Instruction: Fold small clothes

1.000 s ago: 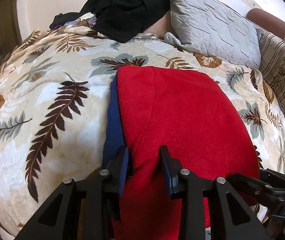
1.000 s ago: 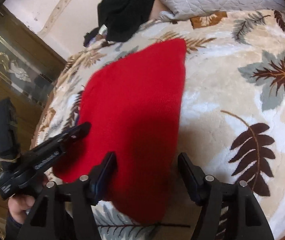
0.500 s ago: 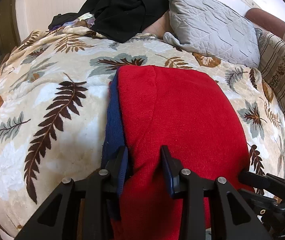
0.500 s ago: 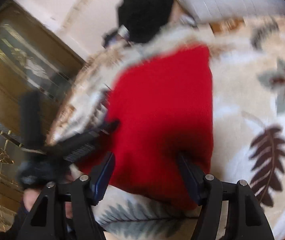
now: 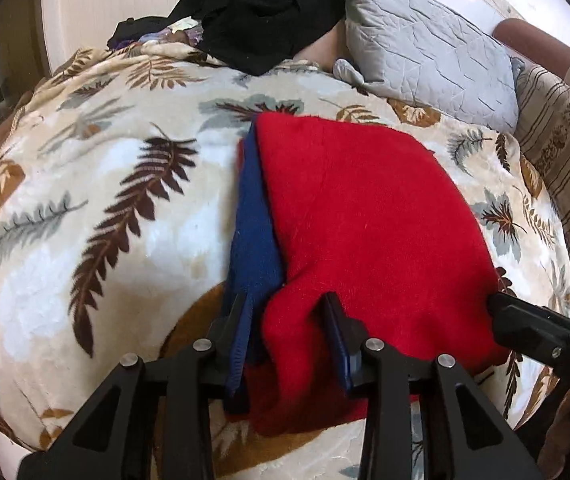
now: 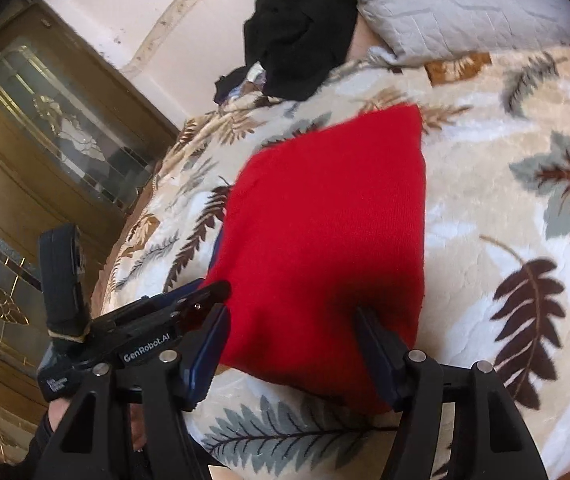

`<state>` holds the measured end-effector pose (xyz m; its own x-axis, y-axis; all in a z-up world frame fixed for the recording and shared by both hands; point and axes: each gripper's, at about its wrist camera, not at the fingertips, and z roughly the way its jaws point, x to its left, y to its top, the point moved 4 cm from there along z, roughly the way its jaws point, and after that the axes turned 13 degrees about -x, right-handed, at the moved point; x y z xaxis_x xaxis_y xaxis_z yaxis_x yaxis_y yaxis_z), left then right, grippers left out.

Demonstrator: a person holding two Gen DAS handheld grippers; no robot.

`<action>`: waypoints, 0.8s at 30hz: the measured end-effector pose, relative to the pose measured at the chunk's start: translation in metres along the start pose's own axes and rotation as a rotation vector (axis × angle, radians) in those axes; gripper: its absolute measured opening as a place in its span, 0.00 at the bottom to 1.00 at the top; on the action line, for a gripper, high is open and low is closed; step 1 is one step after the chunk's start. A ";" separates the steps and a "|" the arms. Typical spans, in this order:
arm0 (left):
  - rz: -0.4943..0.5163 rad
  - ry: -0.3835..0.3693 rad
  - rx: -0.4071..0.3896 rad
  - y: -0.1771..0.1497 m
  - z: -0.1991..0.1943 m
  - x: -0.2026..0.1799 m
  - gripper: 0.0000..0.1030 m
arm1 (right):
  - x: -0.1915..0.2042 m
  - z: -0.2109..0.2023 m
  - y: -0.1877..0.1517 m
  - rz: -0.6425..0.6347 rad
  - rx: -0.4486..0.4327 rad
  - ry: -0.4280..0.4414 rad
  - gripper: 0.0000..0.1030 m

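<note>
Left wrist view: the left gripper [image 5: 287, 340] jaws grasp a bunched near edge of the red garment [image 5: 365, 208] at 6 o'clock — its blue layer [image 5: 253, 240] shows at 9 o'clock. It lies on the leaf-print bed [image 5: 85, 200]. The right gripper [image 6: 297, 350] jaws straddle the garment's near end — whether they pinch, I cannot tell.

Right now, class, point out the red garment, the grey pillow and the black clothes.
red garment [image 5: 365, 216]: left wrist view, middle of its top layer.
grey pillow [image 5: 429, 48]: left wrist view, quilted face.
black clothes [image 6: 301, 32]: right wrist view, middle of the heap.
</note>
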<state>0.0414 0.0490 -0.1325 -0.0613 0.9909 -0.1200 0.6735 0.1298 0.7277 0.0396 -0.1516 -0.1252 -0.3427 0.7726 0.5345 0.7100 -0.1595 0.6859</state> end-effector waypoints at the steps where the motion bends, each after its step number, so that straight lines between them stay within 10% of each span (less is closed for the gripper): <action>1: -0.004 0.002 -0.005 0.002 -0.001 0.001 0.37 | -0.004 -0.004 0.005 0.005 -0.017 -0.009 0.66; 13: -0.049 -0.010 -0.016 0.030 0.006 0.013 0.52 | -0.044 0.002 0.021 0.138 -0.006 -0.027 0.77; 20: -0.217 -0.180 -0.022 0.050 0.018 0.032 0.65 | -0.056 0.025 0.034 0.219 0.025 0.017 0.82; 24: -0.301 -0.232 0.106 0.035 0.054 0.041 0.65 | -0.068 0.055 0.035 0.304 0.072 0.042 0.83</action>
<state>0.1028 0.0918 -0.1485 -0.1075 0.8730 -0.4757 0.7237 0.3967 0.5646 0.1215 -0.1760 -0.1652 -0.1323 0.6695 0.7309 0.8252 -0.3341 0.4555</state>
